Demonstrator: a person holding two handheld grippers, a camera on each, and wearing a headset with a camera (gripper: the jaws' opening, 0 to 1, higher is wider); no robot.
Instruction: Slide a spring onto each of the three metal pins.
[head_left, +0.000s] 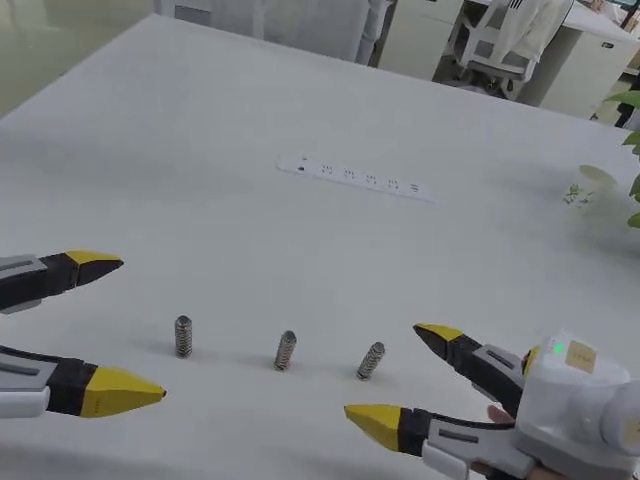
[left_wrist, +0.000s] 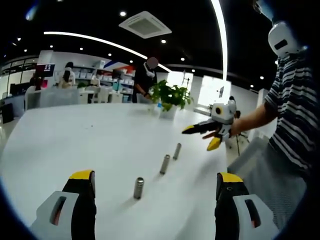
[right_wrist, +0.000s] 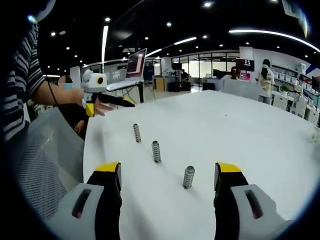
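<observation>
On the white desk three springs stood upright in one row that ran from 9 o'clock to 3 o'clock in the head view: the left spring, the middle spring and the right spring. They were apart from each other, and the right one looked a little tilted. I could not tell whether a pin was inside each coil. The left tongs were at 9 o'clock from the row, spread wide and holding nothing. The right tongs were at 4 o'clock, just beside the right spring but not touching it, also wide and holding nothing. A white power strip lay at 12 o'clock from the row, well apart from it.
</observation>
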